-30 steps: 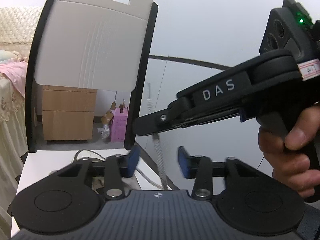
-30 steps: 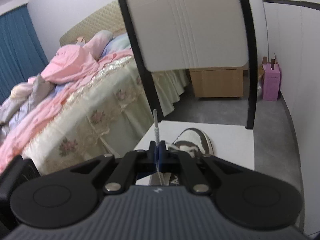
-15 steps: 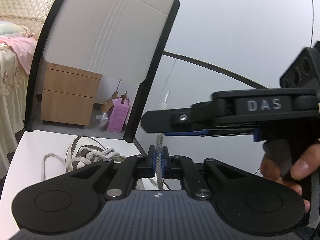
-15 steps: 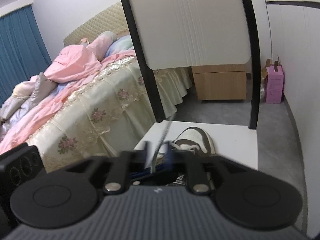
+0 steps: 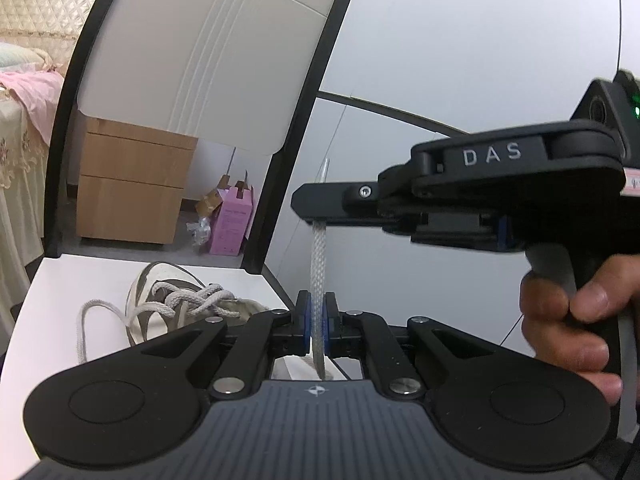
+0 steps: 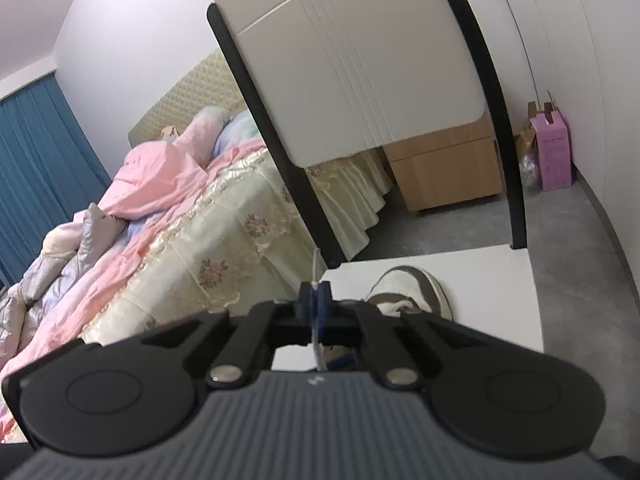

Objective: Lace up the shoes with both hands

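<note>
A white and grey shoe (image 5: 168,292) lies on the white chair seat (image 5: 60,300), with its thick white lace (image 5: 318,264) loosely crossed over the tongue. My left gripper (image 5: 318,316) is shut on one strand of that lace, which rises straight up from it. Higher on the same strand, my right gripper (image 5: 318,216) comes in sideways from the right, held by a hand (image 5: 572,320). The clear lace tip (image 5: 325,168) sticks out above it. In the right wrist view, the right gripper (image 6: 316,304) is shut on the lace, the tip (image 6: 316,264) pokes past its pads, and the shoe (image 6: 416,284) lies beyond.
The chair's white back (image 5: 208,52) with black side rails rises behind the seat. A bed (image 6: 180,220) with pink quilts lies to the left. A wooden nightstand (image 5: 132,188) and a pink box (image 5: 232,220) stand on the grey floor by the white wall.
The left gripper went from open to shut on the lace. The right gripper let go of the lace, then shut on it again higher up, near the tip.
</note>
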`<state>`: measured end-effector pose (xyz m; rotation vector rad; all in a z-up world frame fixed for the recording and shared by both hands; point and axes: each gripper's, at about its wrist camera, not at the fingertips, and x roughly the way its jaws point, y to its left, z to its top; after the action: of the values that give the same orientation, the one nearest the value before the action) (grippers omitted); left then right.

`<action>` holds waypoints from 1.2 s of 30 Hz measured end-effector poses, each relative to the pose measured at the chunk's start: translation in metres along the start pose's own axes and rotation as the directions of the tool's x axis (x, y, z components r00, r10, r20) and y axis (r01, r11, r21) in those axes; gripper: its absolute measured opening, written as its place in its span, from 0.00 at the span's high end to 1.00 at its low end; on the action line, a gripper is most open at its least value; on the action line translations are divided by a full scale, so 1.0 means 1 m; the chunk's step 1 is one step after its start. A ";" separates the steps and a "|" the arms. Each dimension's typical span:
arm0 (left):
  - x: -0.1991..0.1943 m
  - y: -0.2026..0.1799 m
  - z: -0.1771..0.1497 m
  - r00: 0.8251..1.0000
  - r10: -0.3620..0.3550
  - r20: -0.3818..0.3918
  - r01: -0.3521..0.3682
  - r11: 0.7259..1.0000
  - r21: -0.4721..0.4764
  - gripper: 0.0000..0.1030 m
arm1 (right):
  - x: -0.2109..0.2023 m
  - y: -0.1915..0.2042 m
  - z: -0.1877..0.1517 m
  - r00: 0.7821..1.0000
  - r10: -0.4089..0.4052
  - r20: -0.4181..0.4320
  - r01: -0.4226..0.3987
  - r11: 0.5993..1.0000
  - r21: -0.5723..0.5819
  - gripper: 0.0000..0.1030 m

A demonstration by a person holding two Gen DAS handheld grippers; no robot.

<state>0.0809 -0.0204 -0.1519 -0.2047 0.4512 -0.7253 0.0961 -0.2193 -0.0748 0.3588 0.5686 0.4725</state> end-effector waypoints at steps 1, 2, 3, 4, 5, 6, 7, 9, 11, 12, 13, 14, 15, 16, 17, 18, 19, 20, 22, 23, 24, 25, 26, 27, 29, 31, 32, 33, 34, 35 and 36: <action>-0.001 0.000 0.000 1.000 0.004 0.008 -0.004 1.000 0.001 0.94 | 0.000 0.001 0.002 1.000 -0.007 0.001 0.007 1.000 -0.014 0.97; -0.001 0.001 -0.001 1.000 0.004 0.007 -0.004 1.000 -0.001 0.94 | 0.000 0.002 0.003 1.000 -0.013 0.003 0.013 1.000 -0.029 0.97; -0.001 0.003 -0.001 1.000 0.003 0.005 -0.003 1.000 -0.003 0.94 | 0.001 0.002 0.006 1.000 -0.019 0.002 0.019 0.999 -0.039 0.97; 0.000 0.004 -0.002 1.000 0.004 -0.005 -0.004 1.000 -0.003 0.93 | 0.001 0.001 0.010 1.000 -0.024 0.005 0.024 0.999 -0.043 0.97; 0.000 0.005 -0.002 1.000 0.010 -0.011 -0.010 1.000 -0.003 0.93 | 0.000 -0.002 0.015 1.000 -0.024 0.010 0.025 0.999 -0.040 0.97; 0.000 0.007 -0.003 1.000 0.015 -0.017 -0.015 1.000 -0.003 0.92 | 0.000 -0.004 0.021 1.000 -0.024 0.016 0.025 0.999 -0.036 0.97; 0.000 0.009 -0.003 1.000 0.022 -0.019 -0.022 1.000 -0.001 0.91 | -0.001 -0.006 0.027 0.999 -0.030 0.026 0.031 0.999 -0.044 0.97; 0.000 0.013 -0.002 0.999 0.046 -0.021 -0.046 0.999 0.008 0.89 | -0.001 -0.010 0.040 0.997 -0.059 0.044 0.062 0.995 -0.076 0.97; 0.000 0.017 -0.002 0.996 0.083 -0.021 -0.083 0.996 0.021 0.79 | 0.001 -0.010 0.054 0.994 -0.094 0.059 0.102 0.983 -0.150 0.97; 0.000 0.019 -0.002 0.994 0.104 -0.025 -0.103 0.994 0.031 0.75 | 0.003 -0.009 0.060 0.992 -0.109 0.067 0.121 0.973 -0.197 0.97; 0.000 0.020 -0.002 0.992 0.125 -0.030 -0.123 0.992 0.041 0.75 | 0.006 -0.007 0.064 0.991 -0.119 0.062 0.131 0.961 -0.243 0.97; 0.002 0.023 -0.002 0.988 0.149 -0.037 -0.147 0.988 0.055 0.75 | 0.014 -0.005 0.066 0.990 -0.134 0.032 0.138 0.944 -0.300 0.97; 0.003 0.025 -0.003 0.986 0.161 -0.048 -0.157 0.986 0.062 0.75 | 0.022 -0.002 0.068 0.988 -0.152 -0.001 0.142 0.923 -0.357 0.97; 0.005 0.027 -0.003 0.983 0.171 -0.060 -0.167 0.984 0.068 0.75 | 0.032 0.001 0.066 0.986 -0.163 -0.039 0.133 0.900 -0.414 0.97; 0.006 0.029 -0.004 0.981 0.181 -0.072 -0.176 0.982 0.075 0.75 | 0.042 0.005 0.063 0.981 -0.176 -0.077 0.120 0.875 -0.470 0.97; 0.007 0.032 -0.005 0.981 0.174 -0.082 -0.169 0.983 0.073 0.75 | 0.051 0.007 0.060 0.978 -0.165 -0.126 0.084 0.868 -0.490 0.97; 0.009 0.033 -0.006 0.982 0.170 -0.087 -0.164 0.984 0.072 0.75 | 0.060 0.008 0.057 0.973 -0.152 -0.175 0.044 0.862 -0.505 0.97; 0.010 0.032 -0.007 0.981 0.170 -0.088 -0.163 0.983 0.078 0.75 | 0.067 0.009 0.054 0.968 -0.137 -0.209 0.010 0.858 -0.514 0.97; 0.005 0.030 -0.007 0.982 0.171 -0.084 -0.164 0.982 0.093 0.75 | 0.085 0.010 0.047 0.951 -0.132 -0.279 -0.041 0.842 -0.538 0.97; 0.003 0.029 -0.007 0.982 0.173 -0.078 -0.165 0.981 0.103 0.75 | 0.093 0.010 0.044 0.941 -0.139 -0.310 -0.056 0.837 -0.544 0.97; 0.001 0.027 -0.007 0.981 0.178 -0.072 -0.169 0.979 0.116 0.75 | 0.101 0.010 0.042 0.930 -0.139 -0.340 -0.073 0.837 -0.543 0.97; 0.000 0.025 -0.007 0.981 0.182 -0.067 -0.173 0.976 0.130 0.75 | 0.105 0.013 0.039 0.922 -0.134 -0.363 -0.093 0.834 -0.544 0.97; -0.001 0.025 -0.007 0.981 0.184 -0.064 -0.174 0.975 0.139 0.75 | 0.110 0.015 0.037 0.915 -0.131 -0.382 -0.112 0.826 -0.552 0.97; -0.001 0.026 -0.007 0.981 0.182 -0.063 -0.172 0.975 0.141 0.75 | 0.114 0.019 0.034 0.908 -0.132 -0.398 -0.132 0.811 -0.570 0.97; 0.001 0.029 -0.006 0.983 0.174 -0.066 -0.164 0.977 0.134 0.75 | 0.120 0.025 0.027 0.891 -0.143 -0.432 -0.160 0.791 -0.590 0.97; 0.000 0.028 -0.006 0.983 0.169 -0.067 -0.159 0.978 0.134 0.74 | 0.122 0.026 0.023 0.875 -0.143 -0.463 -0.188 0.780 -0.597 0.97; -0.001 0.027 -0.005 0.984 0.167 -0.067 -0.156 0.978 0.138 0.73 | 0.123 0.026 0.022 0.866 -0.143 -0.479 -0.203 0.775 -0.599 0.97; -0.002 0.027 -0.004 0.984 0.165 -0.061 -0.155 0.978 0.141 0.64 | 0.123 0.027 0.021 0.862 -0.143 -0.487 -0.212 0.769 -0.603 0.97; -0.004 0.026 -0.004 0.984 0.170 -0.052 -0.161 0.976 0.145 0.47 | 0.123 0.026 0.021 0.858 -0.145 -0.493 -0.217 0.767 -0.603 0.97; -0.006 0.027 -0.004 0.984 0.176 -0.037 -0.169 0.974 0.148 0.43 | 0.124 0.025 0.021 0.854 -0.145 -0.499 -0.218 0.771 -0.599 0.97; -0.006 0.028 -0.003 0.984 0.176 -0.028 -0.170 0.974 0.151 0.43 | 0.125 0.024 0.021 0.849 -0.142 -0.510 -0.223 0.778 -0.587 0.97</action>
<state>0.0917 0.0041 -0.1615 -0.0108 0.4462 -0.5898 0.1933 -0.1393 -0.1007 -0.4372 0.9005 0.7869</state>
